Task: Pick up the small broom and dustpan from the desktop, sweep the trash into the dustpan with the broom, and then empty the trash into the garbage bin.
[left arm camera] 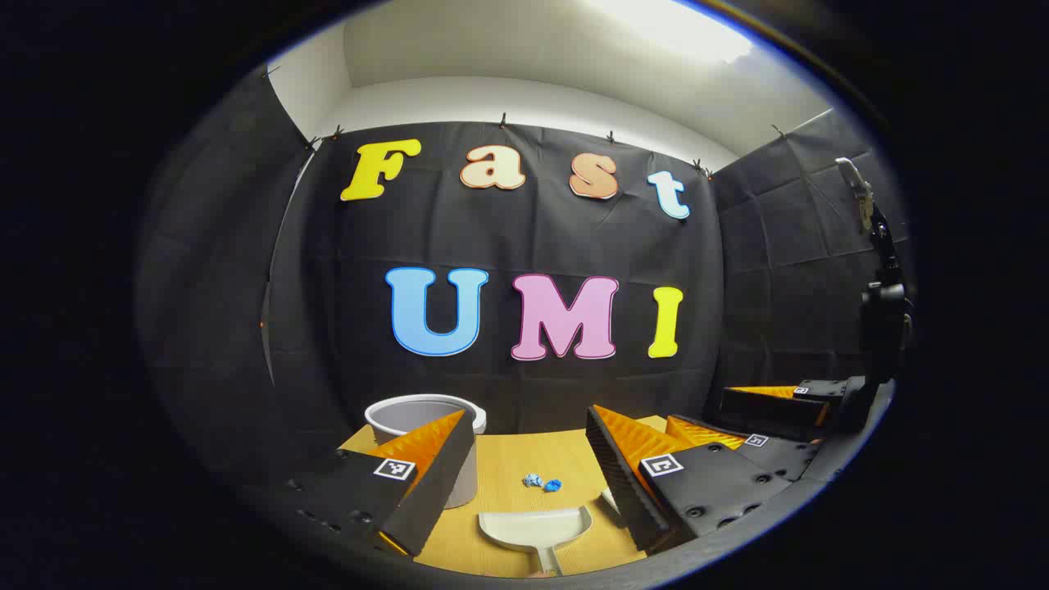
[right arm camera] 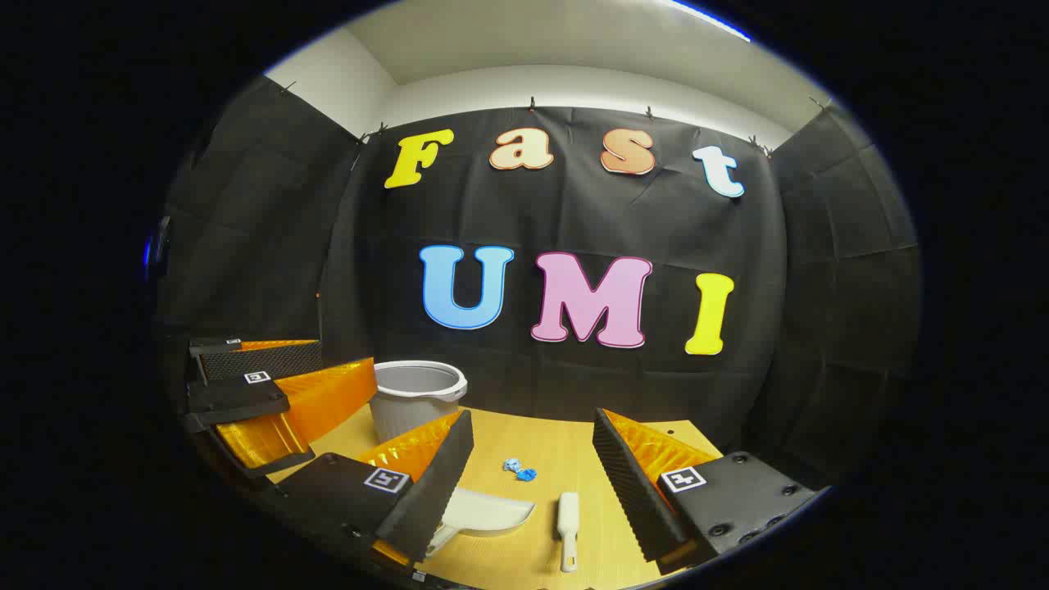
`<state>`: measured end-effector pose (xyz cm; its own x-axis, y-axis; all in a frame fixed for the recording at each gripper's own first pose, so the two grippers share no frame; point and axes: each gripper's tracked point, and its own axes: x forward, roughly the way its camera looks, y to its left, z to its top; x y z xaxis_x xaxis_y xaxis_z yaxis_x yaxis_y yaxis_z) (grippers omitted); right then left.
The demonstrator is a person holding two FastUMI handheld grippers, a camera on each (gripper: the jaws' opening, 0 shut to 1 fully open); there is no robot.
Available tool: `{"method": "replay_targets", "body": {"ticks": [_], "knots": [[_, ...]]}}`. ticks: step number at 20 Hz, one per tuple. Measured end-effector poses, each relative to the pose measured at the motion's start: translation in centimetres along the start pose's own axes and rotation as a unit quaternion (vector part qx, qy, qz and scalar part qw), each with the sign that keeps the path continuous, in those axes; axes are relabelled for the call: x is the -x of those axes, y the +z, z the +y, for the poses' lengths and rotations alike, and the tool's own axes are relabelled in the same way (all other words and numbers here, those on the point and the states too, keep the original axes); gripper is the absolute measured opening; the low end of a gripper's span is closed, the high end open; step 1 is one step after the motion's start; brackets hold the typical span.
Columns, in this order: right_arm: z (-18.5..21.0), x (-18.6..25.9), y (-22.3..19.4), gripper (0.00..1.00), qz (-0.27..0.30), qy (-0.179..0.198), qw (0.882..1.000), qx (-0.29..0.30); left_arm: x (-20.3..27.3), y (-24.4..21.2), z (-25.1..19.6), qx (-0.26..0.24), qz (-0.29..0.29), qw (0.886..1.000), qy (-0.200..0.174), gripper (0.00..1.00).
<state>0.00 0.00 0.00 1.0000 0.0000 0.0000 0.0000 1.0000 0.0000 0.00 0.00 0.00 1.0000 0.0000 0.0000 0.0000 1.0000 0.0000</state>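
A white dustpan (left arm camera: pixel 537 528) lies on the wooden desktop (left arm camera: pixel 508 455), its handle toward me. Just beyond it sit small blue crumpled scraps of trash (left arm camera: pixel 543 483). My left gripper (left arm camera: pixel 529 418) hovers open above them, holding nothing. In the right gripper view the dustpan (right arm camera: pixel 492 512) lies left of a small white broom (right arm camera: pixel 568 520), with the trash (right arm camera: pixel 519 469) behind them. My right gripper (right arm camera: pixel 533 418) is open and empty above these. The broom (left arm camera: pixel 608 500) peeks out beside my left gripper's right finger. The two grippers hang side by side, apart.
A grey garbage bin (left arm camera: pixel 426 418) (right arm camera: pixel 418 393) stands at the back left of the desktop (right arm camera: pixel 565 447). A black stand (left arm camera: pixel 881 311) rises at the far right. The right gripper (left arm camera: pixel 729 418) and the left gripper (right arm camera: pixel 328 373) show off to the sides.
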Motion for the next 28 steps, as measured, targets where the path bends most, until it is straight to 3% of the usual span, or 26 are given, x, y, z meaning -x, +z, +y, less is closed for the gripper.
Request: {"method": "replay_targets", "body": {"ticks": [2,3,23,28], "knots": [[-0.1,-0.2,-0.1,0.87,-0.001,-0.004,1.000,0.000,-0.1,0.1,0.1,-0.002,0.000,1.000,0.001,0.82],[-0.4,-0.2,-0.1,0.95,0.000,-0.008,1.000,0.001,-0.2,0.3,0.1,-0.004,-0.001,1.000,-0.001,0.82],[-2.7,-0.6,0.0,0.95,0.002,-0.042,0.999,0.003,-1.1,-0.5,-0.6,0.000,0.009,0.999,-0.032,0.82],[-5.1,-1.6,0.8,0.95,0.001,-0.066,0.998,0.012,-2.5,-2.1,-2.6,0.001,0.041,0.997,-0.073,0.82]]}}
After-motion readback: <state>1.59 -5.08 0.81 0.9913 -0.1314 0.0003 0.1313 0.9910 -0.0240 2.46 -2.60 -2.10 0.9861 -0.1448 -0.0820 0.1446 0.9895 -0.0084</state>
